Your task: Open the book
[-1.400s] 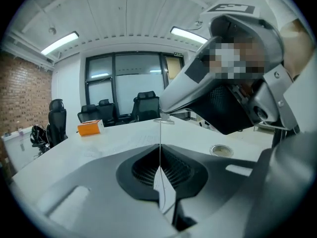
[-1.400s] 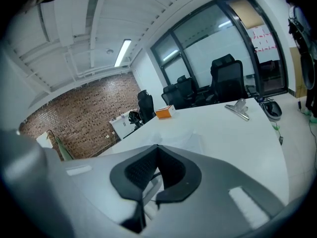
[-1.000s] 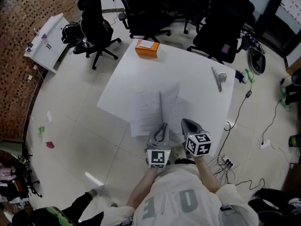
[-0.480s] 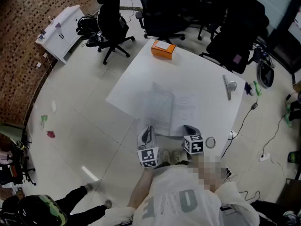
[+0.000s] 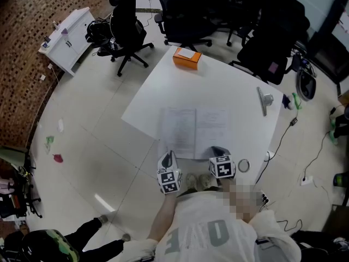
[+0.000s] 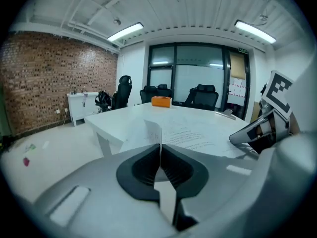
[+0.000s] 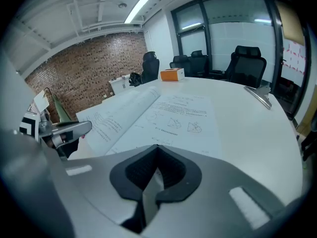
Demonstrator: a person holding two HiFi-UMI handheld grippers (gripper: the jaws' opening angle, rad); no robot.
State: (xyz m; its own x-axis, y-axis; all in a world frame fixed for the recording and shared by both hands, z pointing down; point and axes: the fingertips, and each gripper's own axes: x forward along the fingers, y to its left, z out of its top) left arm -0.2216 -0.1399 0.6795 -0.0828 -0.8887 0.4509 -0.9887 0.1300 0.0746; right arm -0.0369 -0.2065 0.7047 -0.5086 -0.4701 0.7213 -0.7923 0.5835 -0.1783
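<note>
The book (image 5: 193, 132) lies open and flat on the white table (image 5: 218, 86), both printed pages facing up. My left gripper (image 5: 168, 158) hangs just off the table's near edge, by the book's near left corner, shut and holding nothing. My right gripper (image 5: 219, 150) sits over the near edge by the book's near right corner, also shut and empty. In the left gripper view the shut jaws (image 6: 160, 145) point at the book (image 6: 185, 135). In the right gripper view the shut jaws (image 7: 157, 147) point over the pages (image 7: 158, 113).
An orange box (image 5: 187, 58) sits at the table's far edge and a grey metal tool (image 5: 264, 100) at its right. A small ring (image 5: 244, 165) lies by the near right corner. Black office chairs (image 5: 128, 29) stand behind the table, a white cabinet (image 5: 65, 40) at far left.
A page that stood upright has come down, and the book now lies flat open. Both grippers have drawn back toward the table's near edge and sunk lower.
</note>
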